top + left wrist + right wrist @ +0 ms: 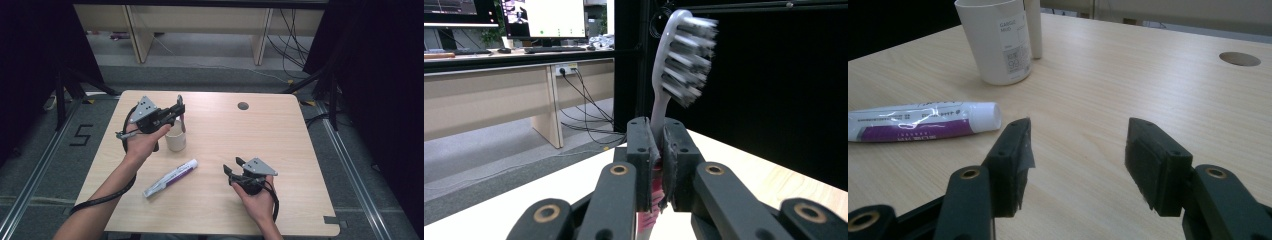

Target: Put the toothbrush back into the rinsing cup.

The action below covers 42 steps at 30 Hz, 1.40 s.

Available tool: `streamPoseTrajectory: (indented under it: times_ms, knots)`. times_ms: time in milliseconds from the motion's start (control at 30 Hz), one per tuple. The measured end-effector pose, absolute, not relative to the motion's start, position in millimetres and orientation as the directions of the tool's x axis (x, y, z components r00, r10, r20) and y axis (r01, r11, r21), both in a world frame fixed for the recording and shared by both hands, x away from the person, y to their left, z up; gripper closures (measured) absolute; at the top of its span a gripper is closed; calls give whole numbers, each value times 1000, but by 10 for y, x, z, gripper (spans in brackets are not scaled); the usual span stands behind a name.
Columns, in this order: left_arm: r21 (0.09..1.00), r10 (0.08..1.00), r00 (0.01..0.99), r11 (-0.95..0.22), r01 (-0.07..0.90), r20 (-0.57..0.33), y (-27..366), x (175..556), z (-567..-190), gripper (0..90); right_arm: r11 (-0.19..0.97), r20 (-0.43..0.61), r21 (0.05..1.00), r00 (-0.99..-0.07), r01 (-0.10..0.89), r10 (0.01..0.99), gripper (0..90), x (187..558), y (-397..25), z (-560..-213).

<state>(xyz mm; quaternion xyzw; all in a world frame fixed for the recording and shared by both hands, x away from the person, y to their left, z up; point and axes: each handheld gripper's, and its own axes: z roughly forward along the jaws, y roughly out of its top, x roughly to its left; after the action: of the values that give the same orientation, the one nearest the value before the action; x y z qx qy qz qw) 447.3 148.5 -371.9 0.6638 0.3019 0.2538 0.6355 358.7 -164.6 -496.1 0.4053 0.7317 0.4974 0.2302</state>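
Observation:
My left gripper [178,110] is held above the far left of the table, shut on the grey neck of a toothbrush [684,55]. The brush stands upright, bristle head on top. Its lower handle [183,123] hangs down beside the rim of a white cup [176,138], and I cannot tell whether it is inside or behind the cup. A white and purple toothpaste tube [171,178] lies flat in front of the cup. My right gripper [232,165] rests low at the near right, open and holding nothing [1078,160]. It faces the tube [923,122] and the cup [998,40].
The wooden table [280,135] has a round cable hole [243,106] near its far edge. Beyond the table are grey floor, desk legs and loose cables. Black curtains hang on both sides.

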Motion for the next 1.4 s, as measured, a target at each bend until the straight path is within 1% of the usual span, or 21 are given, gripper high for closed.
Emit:
streamPoseTrajectory:
  times_ms: [33, 67, 100, 133, 167, 267, 433, 467, 600, 733, 767, 833, 900, 1000, 1233, 1300, 1400]
  knots:
    - [997, 726, 687, -10, 78, -46, 1489, 4479, -3715, 832, 183, 53, 916, -563, 356, 825, 447, 3588, -1655, -4959]
    - [997, 726, 686, -10, 78, -47, 1493, 4485, -3713, 832, 158, 91, 908, -552, 387, 829, 447, 3564, -1641, -4953]
    - [997, 728, 684, -6, 79, -50, 1497, 4493, -3710, 832, 191, 40, 919, -562, 346, 826, 447, 3593, -1668, -4959]
    - [997, 730, 682, -7, 79, -49, 1505, 4502, -3706, 833, 183, 49, 919, -559, 351, 828, 447, 3594, -1663, -4962]
    - [997, 731, 680, -7, 78, -48, 1512, 4511, -3702, 832, 162, 80, 912, -552, 376, 830, 447, 3580, -1651, -4961]
    - [997, 736, 675, -5, 77, -48, 1529, 4533, -3689, 832, 153, 87, 915, -552, 374, 829, 447, 3582, -1653, -4967]
    - [997, 741, 670, -3, 71, -46, 1550, 4569, -3657, 832, 170, 59, 923, -564, 345, 824, 447, 3601, -1665, -4981]
    - [998, 743, 668, -5, 69, -43, 1557, 4577, -3650, 832, 149, 88, 917, -552, 370, 829, 447, 3583, -1652, -4977]
    - [998, 748, 663, -5, 68, -42, 1577, 4609, -3630, 832, 162, 85, 908, -546, 387, 833, 447, 3572, -1657, -4968]
    - [998, 753, 656, -5, 64, -38, 1591, 4640, -3625, 832, 160, 78, 912, -543, 378, 836, 448, 3581, -1658, -4980]
    - [998, 755, 655, -4, 64, -39, 1592, 4645, -3624, 832, 147, 96, 907, -535, 394, 840, 447, 3567, -1647, -4979]
    - [998, 756, 653, -4, 62, -38, 1593, 4660, -3622, 832, 177, 53, 918, -553, 354, 831, 447, 3598, -1669, -4984]
    - [998, 759, 650, -9, 60, -32, 1595, 4674, -3617, 832, 174, 68, 913, -557, 370, 828, 448, 3590, -1669, -4976]
    - [998, 763, 646, -6, 57, -32, 1596, 4697, -3611, 832, 155, 84, 918, -560, 366, 824, 447, 3596, -1660, -4980]
    - [999, 774, 632, -3, 49, -28, 1610, 4765, -3605, 833, 159, 76, 919, -559, 361, 826, 448, 3603, -1667, -4992]
    - [999, 777, 629, -5, 47, -25, 1611, 4786, -3603, 832, 166, 80, 910, -555, 379, 828, 448, 3589, -1671, -4980]
    - [999, 780, 625, -4, 45, -25, 1609, 4812, -3599, 832, 167, 64, 917, -547, 362, 835, 448, 3592, -1665, -4992]
